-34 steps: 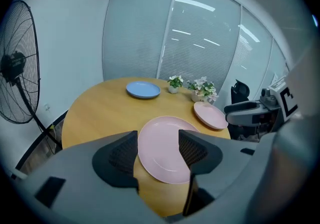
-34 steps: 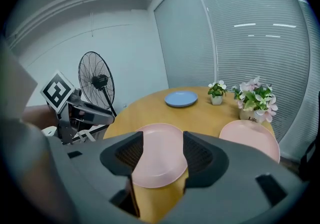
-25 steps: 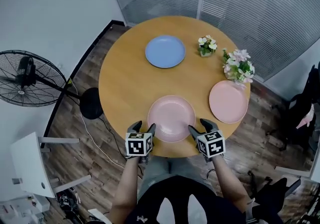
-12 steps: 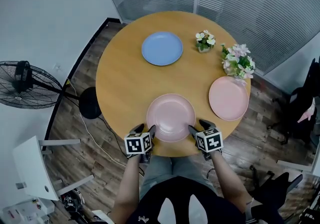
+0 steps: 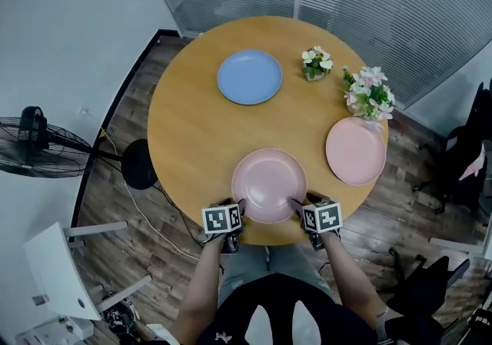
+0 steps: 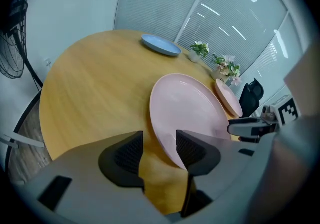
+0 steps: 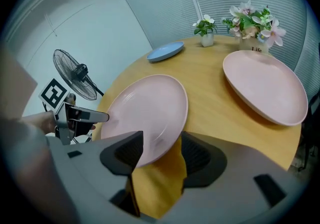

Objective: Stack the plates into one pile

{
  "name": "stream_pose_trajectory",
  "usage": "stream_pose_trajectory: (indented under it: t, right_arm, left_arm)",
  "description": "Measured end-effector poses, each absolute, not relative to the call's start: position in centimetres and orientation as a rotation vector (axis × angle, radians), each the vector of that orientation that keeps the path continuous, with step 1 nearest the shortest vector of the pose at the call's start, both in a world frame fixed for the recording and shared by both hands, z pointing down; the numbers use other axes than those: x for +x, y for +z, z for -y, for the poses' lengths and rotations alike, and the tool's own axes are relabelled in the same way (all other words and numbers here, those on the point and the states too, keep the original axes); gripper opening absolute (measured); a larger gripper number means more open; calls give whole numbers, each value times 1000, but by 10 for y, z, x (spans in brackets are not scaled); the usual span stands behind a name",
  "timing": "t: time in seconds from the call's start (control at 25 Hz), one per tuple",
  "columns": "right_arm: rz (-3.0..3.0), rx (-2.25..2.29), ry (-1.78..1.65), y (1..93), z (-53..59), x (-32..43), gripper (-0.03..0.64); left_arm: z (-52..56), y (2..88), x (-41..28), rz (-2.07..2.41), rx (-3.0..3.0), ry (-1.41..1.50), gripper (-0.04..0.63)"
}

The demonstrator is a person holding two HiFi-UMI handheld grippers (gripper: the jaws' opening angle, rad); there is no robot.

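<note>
Three plates lie apart on the round wooden table (image 5: 192, 128): a blue plate (image 5: 250, 77) at the far side, a pink plate (image 5: 355, 150) at the right, and a near pink plate (image 5: 269, 184) at the front edge. My left gripper (image 5: 237, 208) has the near plate's left rim (image 6: 172, 143) between its jaws. They are closing, with a gap still showing at the left pad (image 6: 127, 152). My right gripper (image 5: 298, 207) stands open around the same plate's right rim (image 7: 162, 143), with a gap at the right pad (image 7: 196, 155).
A small flower pot (image 5: 316, 64) and a larger bouquet (image 5: 369, 95) stand at the table's far right, beside the right pink plate. On the floor are a fan (image 5: 34, 140) at the left, a black chair (image 5: 467, 163) at the right and white furniture (image 5: 54, 278).
Both grippers have moved in from beside the near pink plate until its left and right rims sit between their jaws. No plate has moved.
</note>
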State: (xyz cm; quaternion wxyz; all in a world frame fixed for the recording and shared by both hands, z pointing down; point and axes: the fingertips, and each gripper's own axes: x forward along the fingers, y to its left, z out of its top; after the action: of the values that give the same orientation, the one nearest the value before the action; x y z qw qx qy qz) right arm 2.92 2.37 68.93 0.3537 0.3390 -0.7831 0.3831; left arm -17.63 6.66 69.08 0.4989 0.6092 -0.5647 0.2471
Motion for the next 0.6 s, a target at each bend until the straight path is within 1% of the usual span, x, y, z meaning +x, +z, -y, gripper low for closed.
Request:
stream_pose_trajectory:
  t: [0.16,0.4,0.48,0.6]
  right_arm:
    - [1985,910,1031,698,-23,30,234]
    - [1944,975,1077,704,-29,33,161]
    - [1924,1006,1063,704,-30,36,123]
    - [1907,1028,1054,704,-31,37,114]
  left_arm:
    - [-63,701,-184,1387,1417,584,187]
    - [-62,704,-177,1351,1442,572,127]
    - [-61,702,-176,1347,1450,588,100]
    - [-61,701,-175,1340,1452,618,81]
